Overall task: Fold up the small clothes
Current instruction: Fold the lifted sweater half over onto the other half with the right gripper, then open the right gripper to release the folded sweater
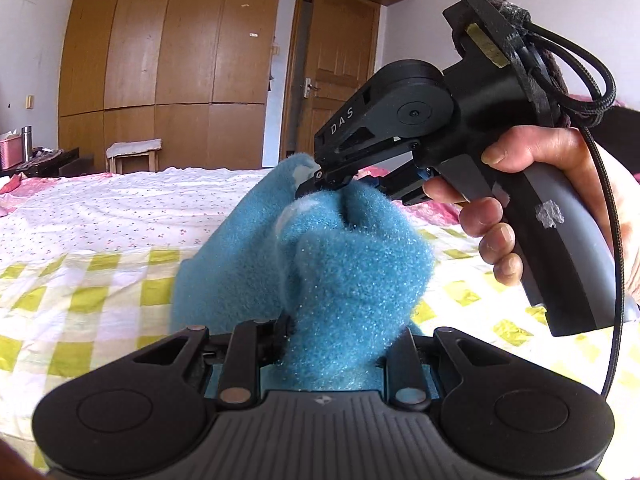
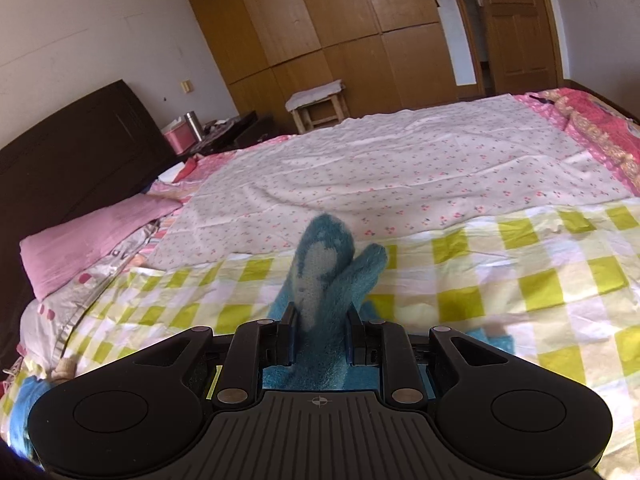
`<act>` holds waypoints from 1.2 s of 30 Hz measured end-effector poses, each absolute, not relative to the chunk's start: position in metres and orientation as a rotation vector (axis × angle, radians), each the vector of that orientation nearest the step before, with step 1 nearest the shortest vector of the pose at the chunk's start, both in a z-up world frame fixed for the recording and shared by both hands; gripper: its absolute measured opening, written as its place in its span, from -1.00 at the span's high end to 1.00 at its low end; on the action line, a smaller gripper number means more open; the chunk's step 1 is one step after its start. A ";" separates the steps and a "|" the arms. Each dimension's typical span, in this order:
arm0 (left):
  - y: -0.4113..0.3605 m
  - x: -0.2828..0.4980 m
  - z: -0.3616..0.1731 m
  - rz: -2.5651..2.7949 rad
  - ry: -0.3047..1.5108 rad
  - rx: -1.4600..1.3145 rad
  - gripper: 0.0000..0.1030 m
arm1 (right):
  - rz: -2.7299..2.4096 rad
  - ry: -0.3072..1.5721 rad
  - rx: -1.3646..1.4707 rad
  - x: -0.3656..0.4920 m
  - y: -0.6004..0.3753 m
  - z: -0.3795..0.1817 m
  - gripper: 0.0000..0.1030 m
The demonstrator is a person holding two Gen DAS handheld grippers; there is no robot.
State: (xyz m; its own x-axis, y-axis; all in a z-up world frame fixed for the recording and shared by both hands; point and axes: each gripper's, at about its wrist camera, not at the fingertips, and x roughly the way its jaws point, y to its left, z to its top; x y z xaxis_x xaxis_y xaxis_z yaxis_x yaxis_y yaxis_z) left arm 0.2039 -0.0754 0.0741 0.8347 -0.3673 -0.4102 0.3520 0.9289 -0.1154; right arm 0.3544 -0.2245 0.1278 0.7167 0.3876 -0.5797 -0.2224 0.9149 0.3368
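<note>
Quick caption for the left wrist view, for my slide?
Both tongs, left and right, pinch a fuzzy teal fleece garment above the yellow-checked bedsheet.

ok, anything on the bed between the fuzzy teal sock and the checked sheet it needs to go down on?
Nothing visible. The fuzzy teal sock is clamped in both the left gripper and the right gripper, above the yellow-and-white checked sheet. The sheet ahead looks bare; the patch directly under the sock is hidden.
</note>
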 end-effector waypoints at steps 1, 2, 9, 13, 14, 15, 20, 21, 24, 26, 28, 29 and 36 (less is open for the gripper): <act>-0.083 0.205 0.070 -0.383 0.451 -0.024 0.44 | 0.328 0.703 0.266 0.356 -0.236 0.119 0.59; -0.093 0.207 0.066 -0.383 0.463 -0.003 0.44 | 0.316 0.713 0.279 0.357 -0.247 0.111 0.59; -0.149 0.203 0.030 -0.359 0.490 0.156 0.42 | 0.260 0.782 0.354 0.363 -0.301 0.047 0.59; -0.171 0.197 0.020 -0.345 0.481 0.237 0.30 | 0.265 0.797 0.395 0.365 -0.317 0.025 0.58; -0.175 0.195 0.018 -0.345 0.479 0.247 0.27 | 0.267 0.797 0.392 0.366 -0.319 0.022 0.57; -0.178 0.193 0.016 -0.344 0.475 0.259 0.20 | 0.267 0.799 0.392 0.365 -0.321 0.020 0.55; -0.185 0.178 0.011 -0.380 0.444 0.334 -0.04 | 0.276 0.775 0.391 0.354 -0.329 0.027 0.43; -0.185 0.182 0.013 -0.393 0.444 0.332 -0.05 | 0.264 0.757 0.370 0.347 -0.330 0.032 0.42; -0.175 0.169 0.023 -0.443 0.427 0.309 -0.05 | 0.295 0.711 0.372 0.316 -0.337 0.051 0.42; -0.169 0.160 0.029 -0.464 0.419 0.302 -0.05 | 0.340 0.697 0.370 0.294 -0.337 0.061 0.38; -0.158 0.148 0.034 -0.487 0.414 0.294 -0.09 | 0.384 0.701 0.346 0.274 -0.333 0.067 0.28; -0.151 0.142 0.036 -0.499 0.411 0.292 -0.10 | 0.403 0.711 0.338 0.267 -0.330 0.067 0.21; -0.100 0.127 0.049 -0.465 0.442 0.260 -0.11 | 0.442 0.800 0.285 0.250 -0.310 0.044 0.26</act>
